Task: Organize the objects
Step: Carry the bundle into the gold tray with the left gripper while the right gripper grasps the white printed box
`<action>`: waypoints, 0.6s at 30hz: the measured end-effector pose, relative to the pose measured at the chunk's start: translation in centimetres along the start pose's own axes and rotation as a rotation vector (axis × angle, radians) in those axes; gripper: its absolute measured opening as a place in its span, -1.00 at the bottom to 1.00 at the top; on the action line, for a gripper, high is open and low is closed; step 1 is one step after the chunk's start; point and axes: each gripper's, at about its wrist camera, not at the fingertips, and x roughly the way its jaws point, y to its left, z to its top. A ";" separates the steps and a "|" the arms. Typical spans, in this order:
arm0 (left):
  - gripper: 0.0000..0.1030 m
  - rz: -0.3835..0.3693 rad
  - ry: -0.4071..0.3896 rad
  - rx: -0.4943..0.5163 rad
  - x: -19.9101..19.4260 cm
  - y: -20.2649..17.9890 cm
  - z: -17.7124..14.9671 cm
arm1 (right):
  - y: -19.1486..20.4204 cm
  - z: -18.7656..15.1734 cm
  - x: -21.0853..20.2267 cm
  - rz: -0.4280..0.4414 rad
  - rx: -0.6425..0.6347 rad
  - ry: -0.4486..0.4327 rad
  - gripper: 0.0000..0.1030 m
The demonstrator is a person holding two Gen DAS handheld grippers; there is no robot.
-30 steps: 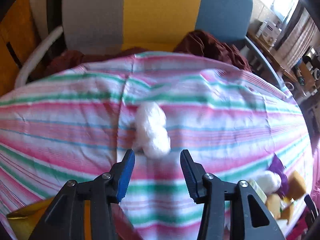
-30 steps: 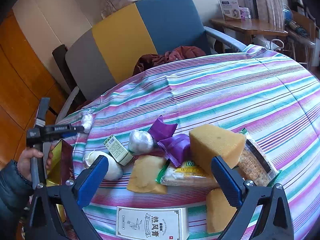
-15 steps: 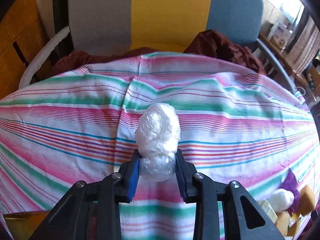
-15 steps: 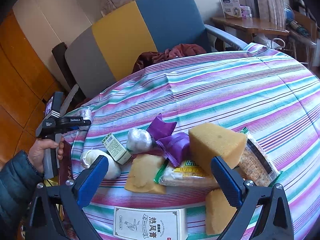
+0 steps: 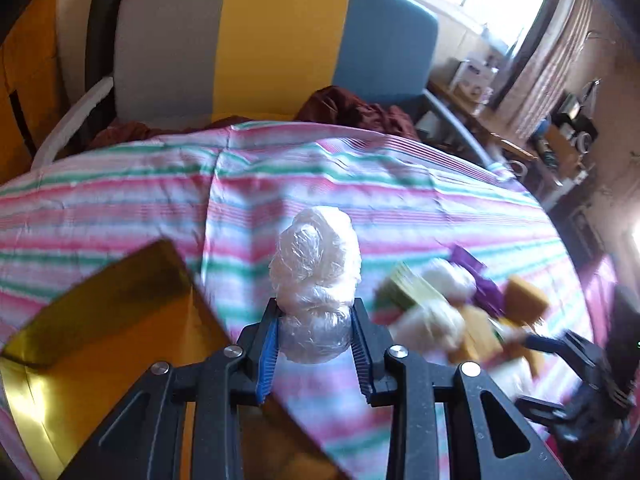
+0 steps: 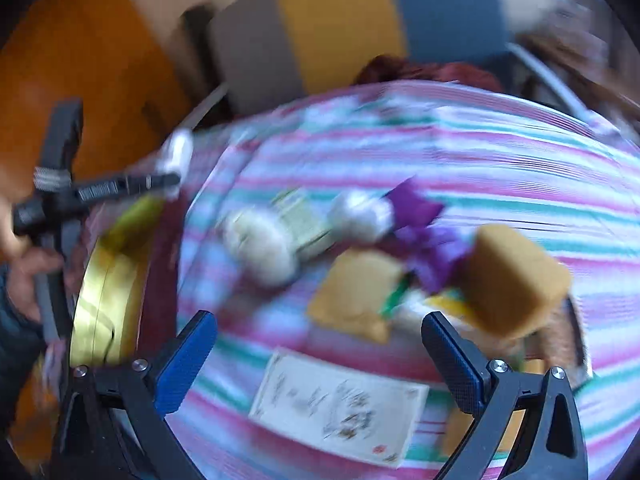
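My left gripper (image 5: 314, 344) is shut on a white plastic-wrapped bundle (image 5: 316, 276) and holds it above the striped tablecloth (image 5: 120, 208), just right of an open gold box (image 5: 100, 328). In the blurred right wrist view the left gripper (image 6: 168, 180) holds the bundle (image 6: 176, 152) over the gold box (image 6: 108, 292). My right gripper (image 6: 320, 356) is open and empty above a white printed box (image 6: 340, 404).
A pile lies on the cloth: yellow sponges (image 6: 516, 280), purple packets (image 6: 420, 236), white wrapped bundles (image 6: 264, 244), a small green-and-white box (image 6: 300, 220), a tan pouch (image 6: 356, 292). A grey, yellow and blue chair (image 5: 248, 40) with a maroon garment (image 5: 352, 108) stands behind the table.
My left gripper closed on the white bundle, lifted it and swung toward the gold box. The right gripper is moving fast, so its view is blurred.
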 end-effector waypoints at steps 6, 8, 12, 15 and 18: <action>-0.37 -0.038 0.001 -0.029 -3.5 1.6 -4.5 | 1.7 -1.9 2.6 0.001 -0.198 0.195 1.00; -0.37 -0.037 -0.002 -0.042 -4.6 2.2 -6.0 | 1.9 -2.7 3.3 -0.028 -0.237 0.256 1.00; -0.37 -0.023 -0.008 -0.116 -6.8 4.8 -8.8 | 2.7 -4.2 4.1 -0.067 -0.268 0.290 0.80; -0.37 0.015 -0.027 -0.189 -9.3 7.7 -11.0 | 3.4 -5.2 4.6 -0.122 -0.245 0.261 -0.01; -0.37 0.080 -0.078 -0.266 -13.2 11.1 -13.1 | 4.4 -5.9 4.6 -0.147 -0.244 0.224 -0.01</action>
